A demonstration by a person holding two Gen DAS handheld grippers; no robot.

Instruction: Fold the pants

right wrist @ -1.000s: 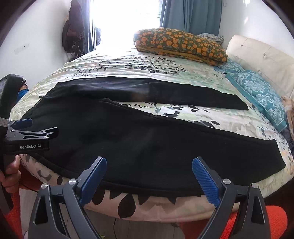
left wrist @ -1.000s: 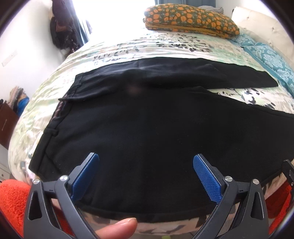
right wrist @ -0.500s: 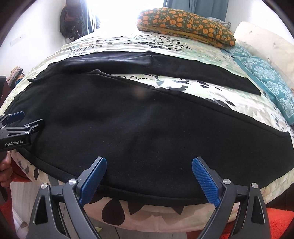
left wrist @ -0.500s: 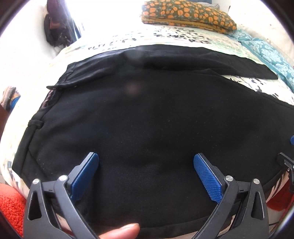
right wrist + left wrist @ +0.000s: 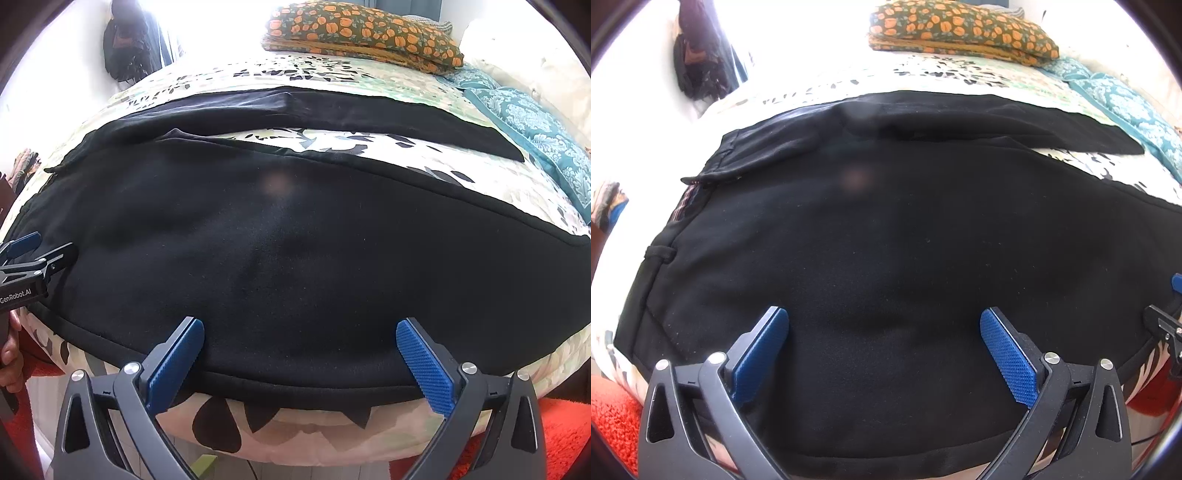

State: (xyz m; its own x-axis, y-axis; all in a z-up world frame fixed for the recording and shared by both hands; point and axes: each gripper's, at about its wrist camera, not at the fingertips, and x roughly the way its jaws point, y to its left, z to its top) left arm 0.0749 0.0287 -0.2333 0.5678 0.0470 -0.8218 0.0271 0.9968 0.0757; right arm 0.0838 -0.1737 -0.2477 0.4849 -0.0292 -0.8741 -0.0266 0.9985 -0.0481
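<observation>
Step 1, the first grab: left gripper wide, right gripper opening, nothing held, over the pants' 6 o'clock edge. Next: pinch that edge, fold toward 12.

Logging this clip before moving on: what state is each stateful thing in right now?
Black pants: unfolded, flat on the bed, legs apart.
Left gripper: open over the near leg, gripping nothing.
Right gripper: jaws opening, poised above the near leg's edge, not pinching it.
Orange-patterned blanket: folded, at the far side of the bed.
</observation>
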